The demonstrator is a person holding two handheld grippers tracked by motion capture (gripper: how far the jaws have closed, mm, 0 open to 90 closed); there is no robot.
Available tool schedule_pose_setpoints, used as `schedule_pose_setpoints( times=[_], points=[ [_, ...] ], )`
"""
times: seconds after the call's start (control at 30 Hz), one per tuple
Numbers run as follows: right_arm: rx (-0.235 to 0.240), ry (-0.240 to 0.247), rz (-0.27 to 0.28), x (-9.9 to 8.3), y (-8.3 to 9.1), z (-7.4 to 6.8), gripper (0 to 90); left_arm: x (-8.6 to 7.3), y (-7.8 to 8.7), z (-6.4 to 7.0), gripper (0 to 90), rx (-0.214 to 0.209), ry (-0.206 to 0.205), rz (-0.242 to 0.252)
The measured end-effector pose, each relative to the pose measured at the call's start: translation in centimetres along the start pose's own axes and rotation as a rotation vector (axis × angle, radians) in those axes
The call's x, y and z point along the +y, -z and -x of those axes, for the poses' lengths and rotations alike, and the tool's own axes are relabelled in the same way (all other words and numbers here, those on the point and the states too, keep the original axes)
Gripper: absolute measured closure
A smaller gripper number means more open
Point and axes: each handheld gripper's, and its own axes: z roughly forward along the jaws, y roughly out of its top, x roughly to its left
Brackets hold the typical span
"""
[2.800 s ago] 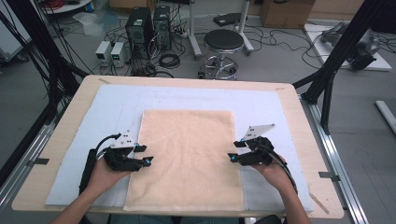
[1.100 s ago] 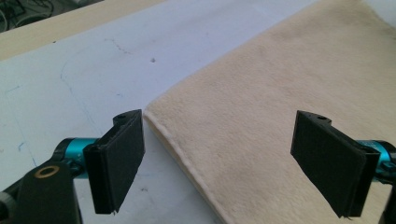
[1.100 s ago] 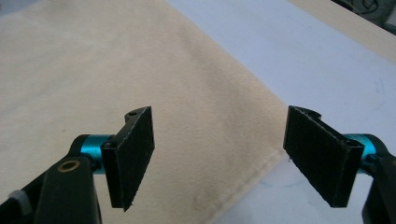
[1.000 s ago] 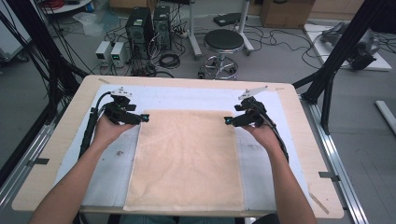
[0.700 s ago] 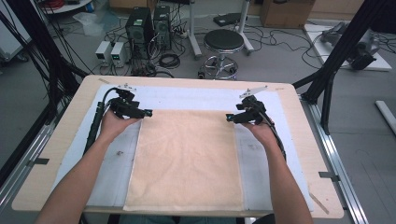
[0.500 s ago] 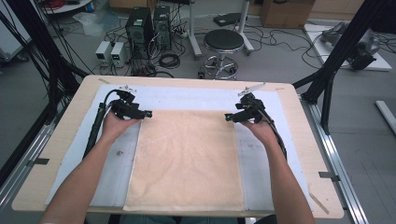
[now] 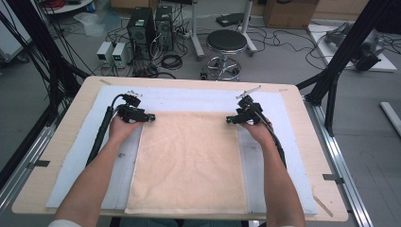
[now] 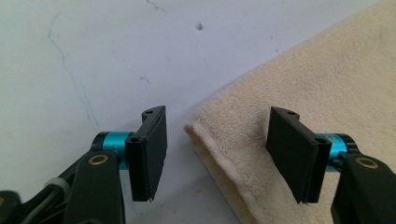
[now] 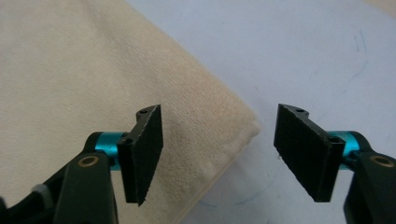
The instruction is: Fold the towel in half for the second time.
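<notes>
High view: cream towel [image 7: 188,161] spread flat at frame centre on a pale blue mat [image 7: 198,100], itself on a wooden surface [image 7: 66,127]. Left tongs [image 7: 150,117] poised at the towel's upper left corner, right tongs [image 7: 229,119] at its upper right corner, forearms entering from the bottom edge. Black stool [image 7: 227,42] and computer towers [image 7: 150,23] on the floor at the top of the frame. No readable writing or labels anywhere.

Left gripper view: left tongs [image 8: 217,156] released, jaws wide apart, straddling the towel [image 8: 299,93] corner at lower centre; one jaw over bare mat [image 8: 93,56], the other over the cloth. Looped terry pile, plain cream, doubled edge visible at the corner. Faint blue pen marks on the mat at upper left.

Right gripper view: right tongs [image 9: 217,151] likewise released, gaping around the towel [image 9: 84,70] corner at centre right; left jaw over cloth, right jaw over mat [image 9: 303,46]. Hemmed border along the lower edge.
</notes>
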Motion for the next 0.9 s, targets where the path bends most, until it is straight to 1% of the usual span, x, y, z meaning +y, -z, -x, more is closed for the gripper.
schedule_pose_setpoints(
  times=[0.07,0.1,0.17,0.2,0.27,0.33,0.37,0.4,0.43,0.47,0.5,0.53,0.57,0.63,0.7,0.73,0.77,0.87,0.9],
  points=[
    [-0.002,-0.003,-0.023,-0.2,-0.5,0.1,34.2,0.0,0.0,0.1,41.2,0.009,-0.002,0.006],
    [-0.005,-0.013,-0.031,-0.3,-0.7,0.2,35.1,0.0,0.0,0.1,42.9,0.012,-0.007,0.005],
    [0.006,-0.040,-0.040,-0.5,-1.2,0.4,35.7,0.1,0.0,0.2,47.6,0.007,-0.012,0.005],
    [0.013,-0.055,-0.040,-0.6,-1.4,0.6,36.6,0.1,-0.1,0.3,51.3,0.008,-0.014,0.006],
    [0.014,-0.067,-0.031,-0.6,-1.4,0.8,40.1,0.1,-0.1,0.4,53.0,0.012,-0.012,0.008],
    [0.017,-0.064,-0.034,-0.6,-1.3,0.7,48.0,0.1,-0.1,0.4,56.9,0.007,-0.007,0.009],
    [0.021,-0.060,-0.034,-0.5,-1.4,0.6,50.9,0.1,-0.1,0.5,61.1,0.000,-0.002,0.010],
    [0.020,-0.048,-0.036,-0.4,-1.4,0.5,54.1,0.1,-0.1,0.6,64.4,-0.004,-0.004,0.010],
    [0.026,-0.055,-0.039,-0.4,-1.4,0.3,58.7,0.1,-0.2,0.7,67.6,-0.016,-0.006,0.010],
    [0.043,-0.059,-0.039,-0.3,-1.4,0.4,64.8,0.1,-0.2,0.8,72.1,-0.019,-0.008,0.009],
    [0.065,-0.061,-0.038,-0.3,-1.4,0.4,72.0,0.1,-0.1,0.9,73.4,-0.019,-0.008,0.011],
    [0.084,-0.072,-0.046,-0.3,-1.4,0.3,76.5,0.1,-0.1,0.9,75.0,-0.020,-0.013,0.009],
    [0.081,-0.056,-0.046,-0.2,-1.4,0.1,79.0,0.1,0.0,0.9,76.6,-0.025,-0.010,0.010],
    [0.072,-0.037,-0.050,-0.1,-1.2,-0.2,81.0,0.1,0.2,0.9,79.0,-0.031,-0.008,0.011],
    [0.074,-0.034,-0.050,0.0,-0.9,-0.4,81.6,0.1,0.4,0.9,80.1,-0.034,-0.010,0.021],
    [0.079,-0.023,-0.040,0.0,-0.6,-0.3,81.8,0.2,0.6,0.9,80.2,-0.035,-0.018,0.024],
    [0.084,-0.024,-0.030,0.1,-0.4,-0.3,81.9,0.3,0.8,0.9,80.3,-0.037,-0.024,0.029],
    [0.095,-0.013,0.007,0.3,0.6,-0.3,82.2,0.4,1.5,0.8,80.8,-0.046,-0.024,0.057],
    [0.096,-0.012,0.015,0.3,0.8,-0.4,82.3,0.5,1.8,0.8,80.9,-0.047,-0.030,0.062]
  ],
)
